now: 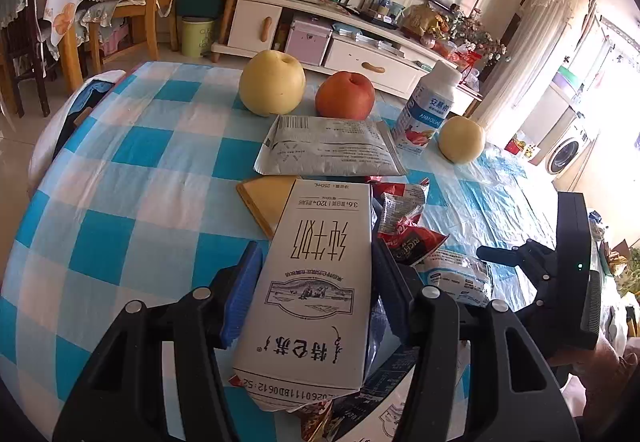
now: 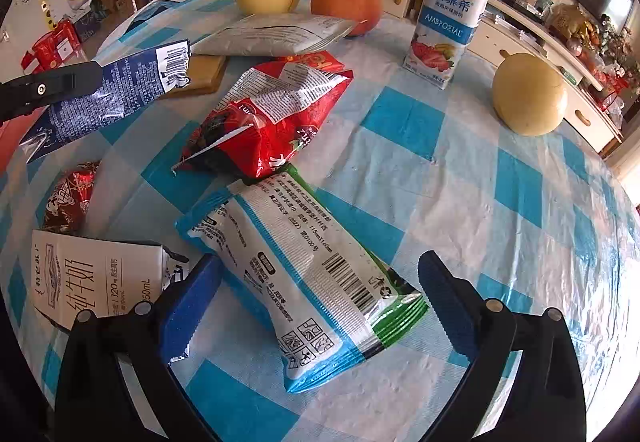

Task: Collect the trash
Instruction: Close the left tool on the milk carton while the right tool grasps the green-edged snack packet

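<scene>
My left gripper (image 1: pixel 316 262) is shut on a white-and-blue milk carton (image 1: pixel 308 294) and holds it above the checked table. The held carton's blue side (image 2: pixel 108 97) shows at the left of the right wrist view. My right gripper (image 2: pixel 318 274) is open, its jaws on either side of a white, blue and green wipes packet (image 2: pixel 304 282) lying on the table. A red snack bag (image 2: pixel 268 117) lies just beyond it. A second milk carton (image 2: pixel 96 278) lies at the lower left. A red foil wrapper (image 2: pixel 68 197) lies left.
A grey packet (image 1: pixel 328 149) lies on a wooden board (image 1: pixel 264 201). Two yellow pears (image 1: pixel 272 81) (image 1: pixel 462 139), a red apple (image 1: pixel 346 95) and a yogurt bottle (image 1: pixel 428 109) stand at the far side. The blue-checked tablecloth (image 1: pixel 120 201) covers a round table.
</scene>
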Demonstrator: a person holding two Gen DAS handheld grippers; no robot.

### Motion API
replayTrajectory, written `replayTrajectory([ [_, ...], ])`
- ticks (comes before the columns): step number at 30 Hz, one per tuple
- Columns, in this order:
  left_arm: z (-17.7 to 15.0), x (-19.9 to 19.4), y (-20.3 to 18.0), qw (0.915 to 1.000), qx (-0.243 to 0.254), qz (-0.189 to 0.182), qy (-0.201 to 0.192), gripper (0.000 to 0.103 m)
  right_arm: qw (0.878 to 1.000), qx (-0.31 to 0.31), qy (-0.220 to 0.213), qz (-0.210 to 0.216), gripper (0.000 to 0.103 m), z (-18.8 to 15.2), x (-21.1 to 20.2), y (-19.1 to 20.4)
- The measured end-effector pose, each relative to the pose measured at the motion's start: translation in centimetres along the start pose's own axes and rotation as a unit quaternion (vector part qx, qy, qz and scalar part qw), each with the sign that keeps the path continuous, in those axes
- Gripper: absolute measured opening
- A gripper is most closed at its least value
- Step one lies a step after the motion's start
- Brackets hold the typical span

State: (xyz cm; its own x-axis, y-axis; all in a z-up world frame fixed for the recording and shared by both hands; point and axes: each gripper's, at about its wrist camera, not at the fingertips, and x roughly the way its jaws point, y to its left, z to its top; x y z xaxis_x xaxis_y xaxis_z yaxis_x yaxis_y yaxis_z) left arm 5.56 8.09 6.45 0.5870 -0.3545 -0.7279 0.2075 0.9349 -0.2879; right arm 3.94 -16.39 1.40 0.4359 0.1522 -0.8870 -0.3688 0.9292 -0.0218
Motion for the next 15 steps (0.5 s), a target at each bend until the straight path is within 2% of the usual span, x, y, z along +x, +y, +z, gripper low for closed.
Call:
replayTrajectory([
  [3,0.1,-0.3,0.2,1.0,-0.004,-0.005,-0.003,0.057,1.0,0.007,0.006,0.009,0.093,0.1,0.1,0.2],
  [7,0.2,-0.8,0.5,0.9999,-0.008,-0.011,-0.009,0.057,1.0,0.01,0.017,0.007,0.074,0.8,-0.3,1.3],
  [15,0.0,-2.1,1.6,0.9994,-0.016,-0.019,-0.022,0.057,0.998,0.052,0.036,0.022,0.05,1.4,-1.2,1.5],
])
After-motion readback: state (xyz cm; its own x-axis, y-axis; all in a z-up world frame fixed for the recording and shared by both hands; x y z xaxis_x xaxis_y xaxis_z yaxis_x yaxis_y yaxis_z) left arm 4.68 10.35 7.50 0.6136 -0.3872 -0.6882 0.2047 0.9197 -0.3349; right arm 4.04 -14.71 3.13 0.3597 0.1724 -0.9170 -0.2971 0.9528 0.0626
